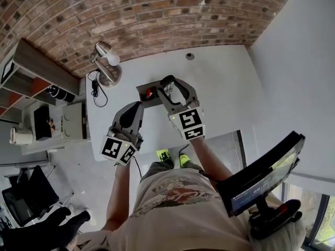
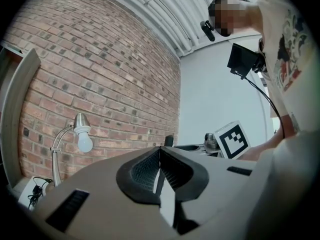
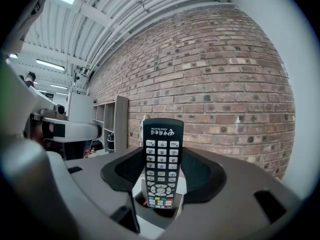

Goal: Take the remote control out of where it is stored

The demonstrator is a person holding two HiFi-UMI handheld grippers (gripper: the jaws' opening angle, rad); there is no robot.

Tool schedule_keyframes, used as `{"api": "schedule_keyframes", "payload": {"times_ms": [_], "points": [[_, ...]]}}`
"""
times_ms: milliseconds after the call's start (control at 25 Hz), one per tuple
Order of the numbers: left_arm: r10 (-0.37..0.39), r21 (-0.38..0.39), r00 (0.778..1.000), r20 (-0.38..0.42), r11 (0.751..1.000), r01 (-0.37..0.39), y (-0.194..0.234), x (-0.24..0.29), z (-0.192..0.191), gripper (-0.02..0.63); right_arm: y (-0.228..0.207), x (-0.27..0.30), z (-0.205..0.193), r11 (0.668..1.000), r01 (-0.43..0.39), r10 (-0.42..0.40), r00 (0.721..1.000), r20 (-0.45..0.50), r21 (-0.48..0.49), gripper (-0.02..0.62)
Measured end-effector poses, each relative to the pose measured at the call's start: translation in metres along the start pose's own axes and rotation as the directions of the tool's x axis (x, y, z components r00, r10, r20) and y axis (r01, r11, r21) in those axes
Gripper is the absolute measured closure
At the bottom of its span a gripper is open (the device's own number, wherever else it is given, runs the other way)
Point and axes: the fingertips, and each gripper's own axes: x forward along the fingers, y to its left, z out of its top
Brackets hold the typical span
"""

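Observation:
A black remote control (image 3: 163, 139) with white buttons stands upright, its lower end inside a small grey holder (image 3: 155, 218). My right gripper (image 3: 161, 156) is shut on the remote, one pad against each long side. In the head view, the right gripper (image 1: 165, 86) reaches over that holder (image 1: 146, 94) near the middle of the white table (image 1: 220, 82). The left gripper (image 1: 135, 106) hovers just left of it and nearer to me. Its jaws (image 2: 160, 154) are shut, with nothing between them.
A silver desk lamp (image 1: 107, 61) stands at the table's far left corner with a black cable (image 1: 96, 85) beside it. A small round object (image 1: 189, 56) lies near the brick wall. A dark monitor (image 1: 261, 177) sits low on the right, and shelves (image 1: 36, 82) on the left.

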Motion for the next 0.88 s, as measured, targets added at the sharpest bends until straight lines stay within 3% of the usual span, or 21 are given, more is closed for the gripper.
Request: {"api": "schedule_keyframes", "payload": {"times_ms": [480, 880], "points": [[-0.002, 0.050, 0.998, 0.056, 0.999, 0.000, -0.038, 0.006, 0.028, 0.603, -0.010, -0.028, 0.035, 0.999, -0.026, 0.028, 0.998, 0.061, -0.039, 0.362], [0.075, 0.056, 0.996, 0.055, 0.995, -0.078, -0.082, -0.016, 0.018, 0.603, 0.000, -0.067, 0.030, 0.994, -0.094, 0.098, 0.993, 0.070, -0.055, 0.362]]}}
